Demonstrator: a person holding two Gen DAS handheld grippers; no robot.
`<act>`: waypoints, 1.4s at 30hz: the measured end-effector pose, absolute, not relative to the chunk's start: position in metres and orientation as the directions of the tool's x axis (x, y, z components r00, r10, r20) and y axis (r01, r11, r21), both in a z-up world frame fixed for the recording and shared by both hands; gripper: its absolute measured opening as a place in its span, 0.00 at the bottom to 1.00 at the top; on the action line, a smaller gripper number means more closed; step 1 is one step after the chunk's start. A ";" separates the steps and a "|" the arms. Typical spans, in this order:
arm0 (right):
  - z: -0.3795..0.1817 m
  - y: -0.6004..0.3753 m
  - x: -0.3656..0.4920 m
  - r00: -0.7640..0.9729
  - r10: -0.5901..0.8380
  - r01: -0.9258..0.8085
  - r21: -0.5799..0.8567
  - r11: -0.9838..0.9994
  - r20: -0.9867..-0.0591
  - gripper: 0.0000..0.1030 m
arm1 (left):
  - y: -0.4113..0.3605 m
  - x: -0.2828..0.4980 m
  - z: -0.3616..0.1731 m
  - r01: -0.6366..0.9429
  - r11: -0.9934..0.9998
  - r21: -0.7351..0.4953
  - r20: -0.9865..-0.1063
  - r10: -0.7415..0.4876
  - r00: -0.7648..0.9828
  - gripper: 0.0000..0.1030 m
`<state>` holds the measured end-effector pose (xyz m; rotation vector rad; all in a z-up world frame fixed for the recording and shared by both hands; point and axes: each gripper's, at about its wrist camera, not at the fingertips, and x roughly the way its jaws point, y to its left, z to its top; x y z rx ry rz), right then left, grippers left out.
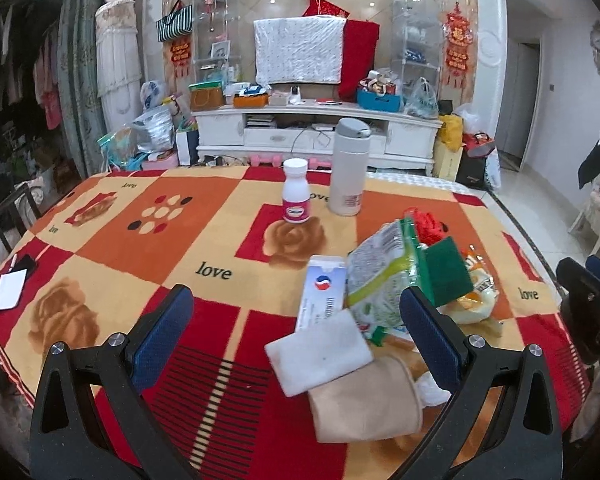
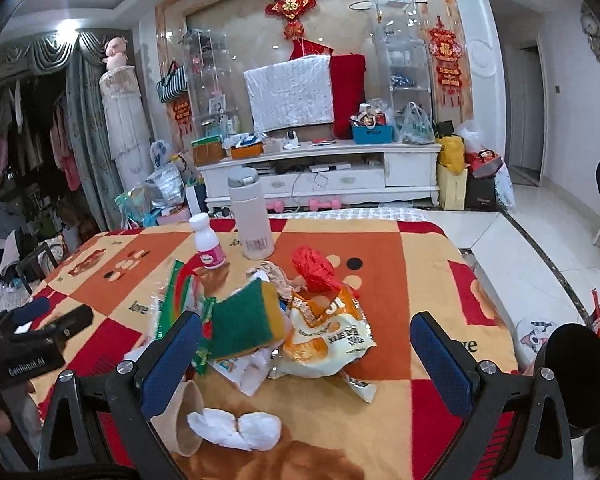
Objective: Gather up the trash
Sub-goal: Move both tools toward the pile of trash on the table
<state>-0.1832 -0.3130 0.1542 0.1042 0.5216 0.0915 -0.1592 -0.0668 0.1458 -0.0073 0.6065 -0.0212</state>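
We hover both the left gripper [image 1: 296, 324] and right gripper [image 2: 306, 354] with fingers apart and empty over the trash pile [image 2: 300, 320] on the tabletop [image 1: 140, 232], judging the first pick next, the tabletop's right edge near and open room left.

Your left half of the tablecloth [image 1: 148, 240] lies open for a pass, while ahead on the right the trash heap [image 2: 300, 320] crowds the surface, with the upright thermos [image 2: 250, 218] and the pill bottle [image 2: 208, 246] just beside it blocking the far edge behind it.
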 end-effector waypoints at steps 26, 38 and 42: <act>0.167 -0.304 -0.198 0.901 0.092 -0.056 0.096 0.994 -0.423 1.00 | -0.077 -0.177 0.163 0.036 0.997 -0.067 -0.504 -0.065 0.861 1.00; 0.165 -0.308 -0.181 0.896 0.064 -0.036 0.071 0.997 -0.439 1.00 | -0.080 -0.160 0.155 0.044 0.994 -0.097 -0.520 -0.089 0.850 1.00; 0.163 -0.310 -0.176 0.893 0.058 -0.030 0.070 0.997 -0.446 1.00 | -0.082 -0.157 0.153 0.050 0.994 -0.094 -0.518 -0.092 0.850 1.00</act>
